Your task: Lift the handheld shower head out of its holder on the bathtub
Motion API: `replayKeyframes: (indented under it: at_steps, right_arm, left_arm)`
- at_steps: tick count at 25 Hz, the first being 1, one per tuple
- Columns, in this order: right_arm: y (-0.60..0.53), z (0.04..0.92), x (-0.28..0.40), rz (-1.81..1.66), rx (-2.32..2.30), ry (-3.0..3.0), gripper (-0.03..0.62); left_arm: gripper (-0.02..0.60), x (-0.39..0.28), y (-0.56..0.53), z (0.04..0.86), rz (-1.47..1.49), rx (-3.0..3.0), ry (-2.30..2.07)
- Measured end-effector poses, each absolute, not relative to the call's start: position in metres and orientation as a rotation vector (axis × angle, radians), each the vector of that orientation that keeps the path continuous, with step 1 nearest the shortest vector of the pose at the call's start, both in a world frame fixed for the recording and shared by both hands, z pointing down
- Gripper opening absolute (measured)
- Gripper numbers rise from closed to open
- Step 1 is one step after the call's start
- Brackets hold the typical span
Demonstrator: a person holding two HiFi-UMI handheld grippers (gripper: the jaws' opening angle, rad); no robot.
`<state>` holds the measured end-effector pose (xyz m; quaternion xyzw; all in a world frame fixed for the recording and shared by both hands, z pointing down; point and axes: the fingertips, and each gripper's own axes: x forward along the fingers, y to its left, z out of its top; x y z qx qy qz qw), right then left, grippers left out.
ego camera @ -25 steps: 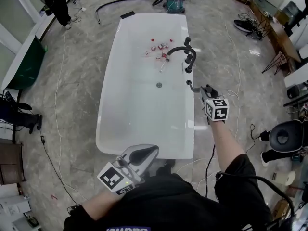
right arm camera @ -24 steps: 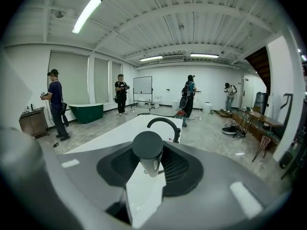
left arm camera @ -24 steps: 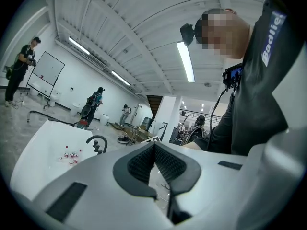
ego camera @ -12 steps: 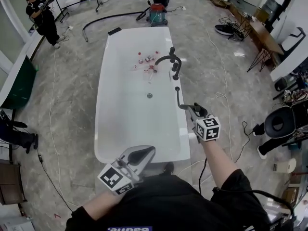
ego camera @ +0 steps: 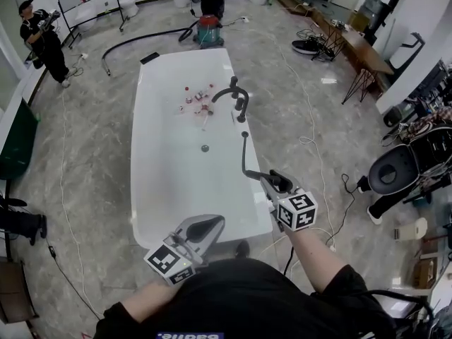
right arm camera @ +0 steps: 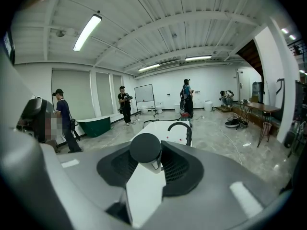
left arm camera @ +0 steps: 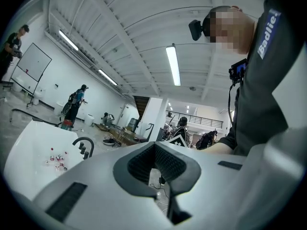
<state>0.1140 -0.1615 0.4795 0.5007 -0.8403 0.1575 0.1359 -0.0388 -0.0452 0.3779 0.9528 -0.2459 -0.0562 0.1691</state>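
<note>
Head view. Item: handheld shower head, dark, out of its holder and well clear of the faucet set. It hangs over the near right rim of the white bathtub, at about 4 o'clock from the drain.
- Right gripper: clenched on the shower head. In the right gripper view its round dark end sits between the jaws.
- Hose: dark, and runs from the head toward 12 o'clock, back to the rim below the faucet set.
- Left gripper: jaws together and empty, parked at 6 o'clock by the person's chest.
- Loose contents: small bottles in the tub, at 9 o'clock from the faucet set.
- Holder: cannot be told apart from the faucet fittings.

Hazards, as judged:
- The hose may run out of slack if the head is drawn farther, which could jerk the rounded head in the jaws or tug the fitting.
- A slip here would drop the head onto the rim or into the tub.
- The trailing hose could scrape the rim.

Change from a second ago:
- The right gripper and head stood close by the faucet set then. They have since come back toward the person, with more hose paid out.
- The left gripper has hardly shifted.
</note>
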Motion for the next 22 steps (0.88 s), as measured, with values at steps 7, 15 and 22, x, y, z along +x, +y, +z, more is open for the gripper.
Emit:
replayKeyframes:
  at_steps: [7,15,22]
  right_arm:
    - [-0.114,0.458,0.084,0.424,1.414,-2.468,0.130]
    - [-0.060,0.428,0.052,0.358,1.337,-2.535,0.130]
    - [-0.031,0.402,0.039,0.309,1.298,-2.579,0.130]
  left_arm:
    - [0.000,-0.047,-0.036,0.381,-0.156,2.739,-0.633]
    - [0.000,-0.050,-0.023,0.377,-0.158,2.755,-0.599]
    - [0.000,-0.046,-0.020,0.372,-0.149,2.755,-0.591]
